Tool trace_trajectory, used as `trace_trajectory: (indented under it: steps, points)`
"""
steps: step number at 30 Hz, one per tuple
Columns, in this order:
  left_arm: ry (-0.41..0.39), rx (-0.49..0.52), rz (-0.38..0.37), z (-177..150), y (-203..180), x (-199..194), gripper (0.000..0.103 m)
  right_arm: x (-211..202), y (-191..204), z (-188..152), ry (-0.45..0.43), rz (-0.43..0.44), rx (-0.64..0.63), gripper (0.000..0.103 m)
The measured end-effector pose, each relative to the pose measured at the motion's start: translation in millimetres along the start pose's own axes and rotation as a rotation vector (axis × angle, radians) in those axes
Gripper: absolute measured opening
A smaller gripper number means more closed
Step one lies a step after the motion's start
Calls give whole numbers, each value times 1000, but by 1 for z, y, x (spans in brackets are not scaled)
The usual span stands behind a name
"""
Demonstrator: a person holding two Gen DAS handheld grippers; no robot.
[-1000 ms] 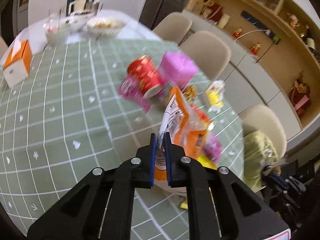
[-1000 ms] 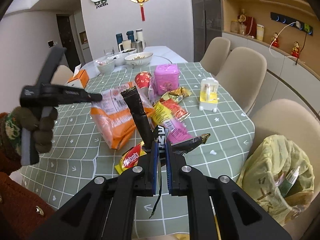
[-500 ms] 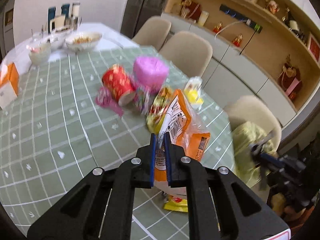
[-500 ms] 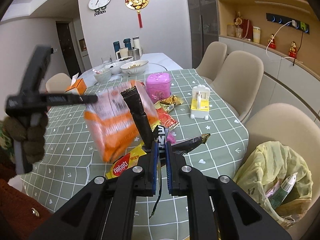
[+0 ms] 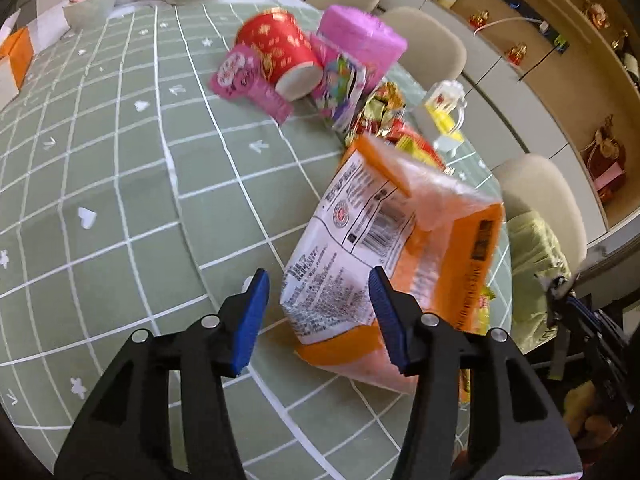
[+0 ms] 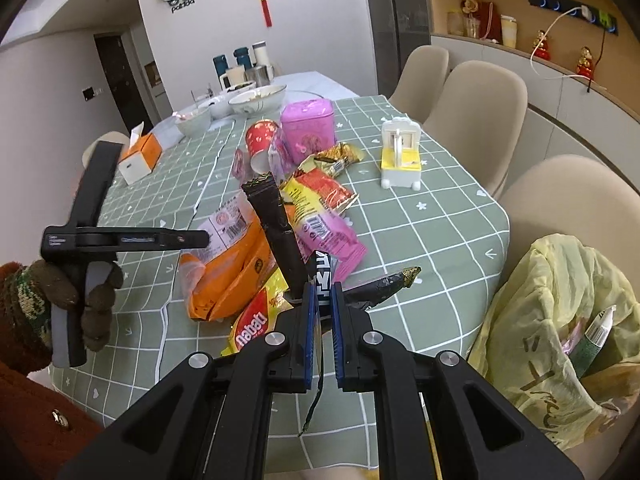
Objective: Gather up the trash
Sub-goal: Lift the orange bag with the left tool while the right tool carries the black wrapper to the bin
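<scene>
Table: green checked cloth (image 6: 432,216) covers it, with beige chairs (image 6: 480,108) along the far side.
Trash bag: pale yellow bag (image 6: 552,320) hangs open off the table's near right corner, a tube and scraps inside it.
Orange snack bag: large orange and white bag (image 5: 384,248) lies on the cloth near the table edge, its printed back facing the left wrist camera; in the right wrist view the same bag (image 6: 224,268) rests beside a yellow wafer wrapper (image 6: 256,320).
Left gripper: left gripper (image 5: 318,292) has its blue-padded jaws wide apart on either side of the orange bag's near end, gripping nothing; the right wrist view shows it (image 6: 200,238) held in a gloved hand (image 6: 76,304).
Right gripper: right gripper (image 6: 321,296) has its jaws pinched on black wrappers (image 6: 276,224), one strip standing upright, another pointing right over the cloth.
Loose litter: red cup (image 5: 280,52) on its side, pink tin (image 5: 360,40), pink packets (image 5: 248,84) and crumpled red and gold wrappers (image 5: 380,112) cluster mid-table.
Far end: bowls (image 6: 256,100) and an orange tissue box (image 6: 140,156).
</scene>
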State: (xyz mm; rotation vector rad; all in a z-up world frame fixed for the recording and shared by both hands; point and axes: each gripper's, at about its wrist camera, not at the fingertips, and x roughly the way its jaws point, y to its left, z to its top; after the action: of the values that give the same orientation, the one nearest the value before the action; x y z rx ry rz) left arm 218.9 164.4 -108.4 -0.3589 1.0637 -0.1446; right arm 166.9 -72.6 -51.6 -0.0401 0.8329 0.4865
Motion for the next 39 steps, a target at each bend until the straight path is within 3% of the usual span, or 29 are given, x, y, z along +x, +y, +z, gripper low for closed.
trace_trajectory:
  steps: [2,5,9,19,25,29,39]
  points:
    - [17,-1,-4,-1,-1,7,49,0,1,-1,4,-9,-4,9]
    - [41,22,-21,-2,-6,12,22,-1,1,-4,13,-27,0,9]
    - [0,80,-39,5,-24,-4,10,-10,-1,-2,-2,-52,7,9]
    - [-245,223,-152,59,-102,-98,7,-65,-25,31,-156,-126,-14,9]
    - [-330,320,-237,84,-173,-127,7,-114,-61,54,-263,-205,-32,9]
    - [-320,361,-290,84,-214,-118,7,-135,-88,57,-285,-268,-40,9]
    - [-179,409,-389,63,-310,-43,7,-177,-172,20,-268,-383,3,9]
